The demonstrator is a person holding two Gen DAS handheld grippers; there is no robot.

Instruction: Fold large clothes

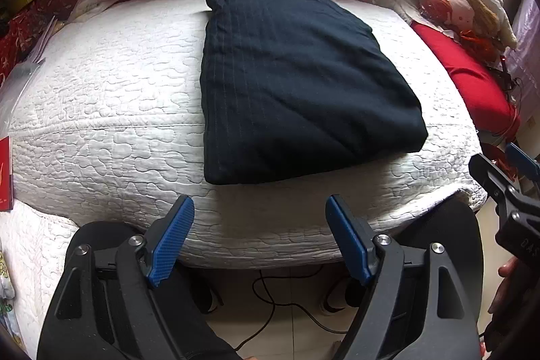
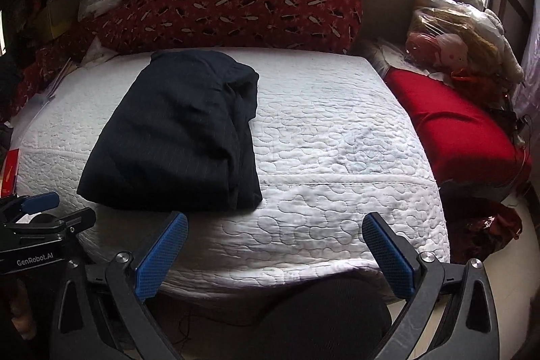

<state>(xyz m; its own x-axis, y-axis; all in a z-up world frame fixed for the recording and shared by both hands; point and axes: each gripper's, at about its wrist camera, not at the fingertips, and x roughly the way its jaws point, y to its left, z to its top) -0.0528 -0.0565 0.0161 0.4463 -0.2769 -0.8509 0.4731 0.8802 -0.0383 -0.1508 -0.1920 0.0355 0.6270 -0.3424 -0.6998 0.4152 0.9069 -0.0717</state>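
Right gripper (image 1: 506, 171) cut off at 3 o'clock edge in left wrist view; jaw state unreadable there. Red box (image 2: 9, 171) clipped at 9 o'clock. Bagged items (image 2: 452, 36) at 2 o'clock indistinct. Garment's (image 1: 290, 83) inner layers hidden.

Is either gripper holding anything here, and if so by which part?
Nothing is held. The left gripper and right gripper are both open, short of the folded dark garment lying on the white quilted mattress.
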